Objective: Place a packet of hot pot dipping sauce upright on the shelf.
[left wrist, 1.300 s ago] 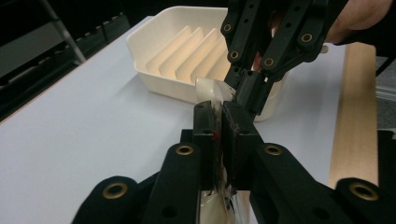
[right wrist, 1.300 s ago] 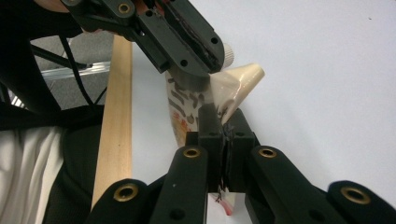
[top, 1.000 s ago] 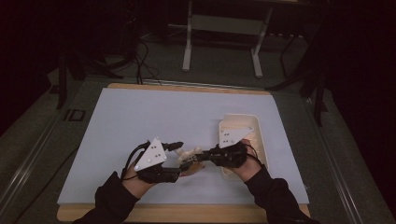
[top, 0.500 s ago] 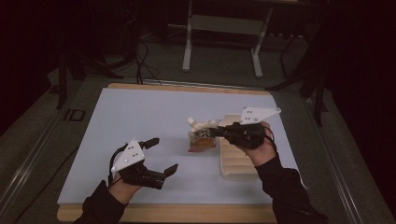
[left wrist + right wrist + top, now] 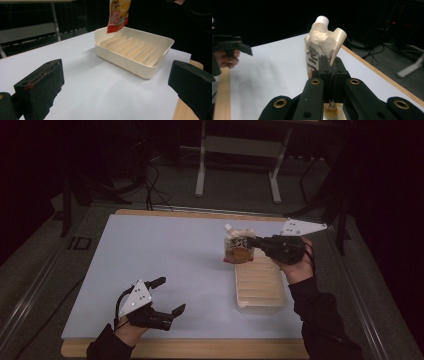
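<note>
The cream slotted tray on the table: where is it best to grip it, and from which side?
Grip the tray by its thin upright near wall, coming from the open left gripper's side. The rim is narrow and that side stands free; the spouted pouch, held by the right gripper, hangs over the far end.

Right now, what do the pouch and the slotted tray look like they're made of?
Pouch: likely flexible printed plastic film, slightly glossy, crinkled near the top, with a hard white screw cap; it hangs limp from the right gripper.
Slotted tray: looks like rigid moulded plastic, cream, matte, with smooth rounded rim and uniform ribs; could be coated wood.
</note>
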Demonstrator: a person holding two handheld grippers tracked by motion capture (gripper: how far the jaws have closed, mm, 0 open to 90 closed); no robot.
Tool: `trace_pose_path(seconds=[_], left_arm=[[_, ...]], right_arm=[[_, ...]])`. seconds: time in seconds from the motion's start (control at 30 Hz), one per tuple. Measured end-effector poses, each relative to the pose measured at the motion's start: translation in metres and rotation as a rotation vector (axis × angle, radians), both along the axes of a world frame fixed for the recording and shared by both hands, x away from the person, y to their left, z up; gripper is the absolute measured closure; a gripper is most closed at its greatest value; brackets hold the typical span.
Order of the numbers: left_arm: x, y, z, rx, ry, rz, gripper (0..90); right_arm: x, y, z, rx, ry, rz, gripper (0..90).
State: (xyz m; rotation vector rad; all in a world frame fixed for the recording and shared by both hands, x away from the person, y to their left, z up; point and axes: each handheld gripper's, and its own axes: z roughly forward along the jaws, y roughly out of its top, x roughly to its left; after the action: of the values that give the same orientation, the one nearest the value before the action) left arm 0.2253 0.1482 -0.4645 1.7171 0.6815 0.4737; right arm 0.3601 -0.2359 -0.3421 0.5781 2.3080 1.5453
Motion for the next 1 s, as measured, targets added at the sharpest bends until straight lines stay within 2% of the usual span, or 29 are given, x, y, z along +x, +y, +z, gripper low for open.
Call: trace_pose_path(seconds=[0.17, 0.27, 0.4, 0.57, 0.73, 0.8, 1.0], left_arm=[[0.002, 0.001, -0.005, -0.024, 0.032, 0.003, 0.5], [0.002, 0.001, -0.005, -0.030, 0.034, 0.004, 0.5], [0.002, 0.002, -0.005, -0.039, 0.027, 0.006, 0.5], [0.003, 0.003, -0.007, -0.047, 0.037, 0.011, 0.5], [0.004, 0.003, -0.008, -0.048, 0.039, 0.010, 0.5], [0.004, 0.003, -0.009, -0.048, 0.039, 0.007, 0.5], [0.004, 0.002, -0.011, -0.041, 0.049, 0.000, 0.5]], right_arm=[[0.008, -0.016, -0.007, -0.003, 0.014, -0.063, 89.1], [0.012, -0.022, -0.015, -0.016, 0.023, -0.091, 89.1], [0.020, -0.028, -0.027, -0.022, 0.040, -0.102, 89.1], [0.030, -0.031, -0.043, -0.027, 0.062, -0.120, 89.0], [0.035, -0.030, -0.058, -0.038, 0.072, -0.130, 89.0], [0.037, -0.029, -0.065, -0.026, 0.087, -0.128, 88.9], [0.039, -0.024, -0.083, -0.033, 0.115, -0.115, 88.7]])
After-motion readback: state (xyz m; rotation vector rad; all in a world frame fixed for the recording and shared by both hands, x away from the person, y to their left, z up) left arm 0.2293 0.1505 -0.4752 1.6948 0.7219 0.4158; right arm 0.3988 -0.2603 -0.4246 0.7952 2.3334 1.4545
